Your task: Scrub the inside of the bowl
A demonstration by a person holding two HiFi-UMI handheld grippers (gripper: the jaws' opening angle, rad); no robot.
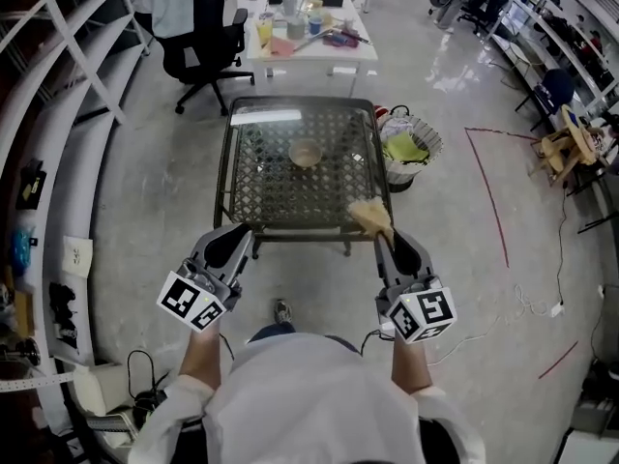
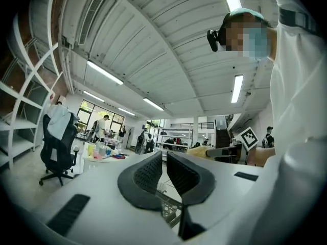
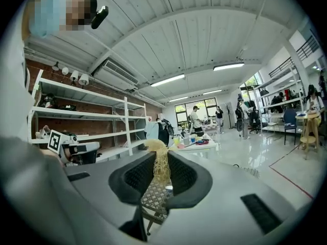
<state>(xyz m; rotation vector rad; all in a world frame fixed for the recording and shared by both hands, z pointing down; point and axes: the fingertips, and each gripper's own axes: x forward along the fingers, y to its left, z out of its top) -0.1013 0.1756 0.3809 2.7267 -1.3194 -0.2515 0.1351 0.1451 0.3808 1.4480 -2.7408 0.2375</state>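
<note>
— Checking the near end first: what does each hand have?
— The right gripper (image 3: 162, 160) pinches a straw-coloured fibre scrubber (image 3: 161, 170), and its tuft sticks out past the tips. The left gripper (image 2: 164, 156) has its jaws pressed together on nothing. Both hover just short of the metal lattice table (image 1: 290, 228).
— And the bowl?
— The small bowl (image 1: 306, 153) sits alone, upright, near the middle of the tabletop, well apart from both grippers.
— So how should the approach go?
— I'd bring the left in to steady the rim, since a light bowl will likely skate on that top. Then lower the scrubber's free tuft inside and circle along the wall. Keep clear of the wire waste basket (image 1: 426, 141) at the table's right. The white table (image 1: 343, 51) and office chair (image 1: 203, 42) beyond don't matter.
</note>
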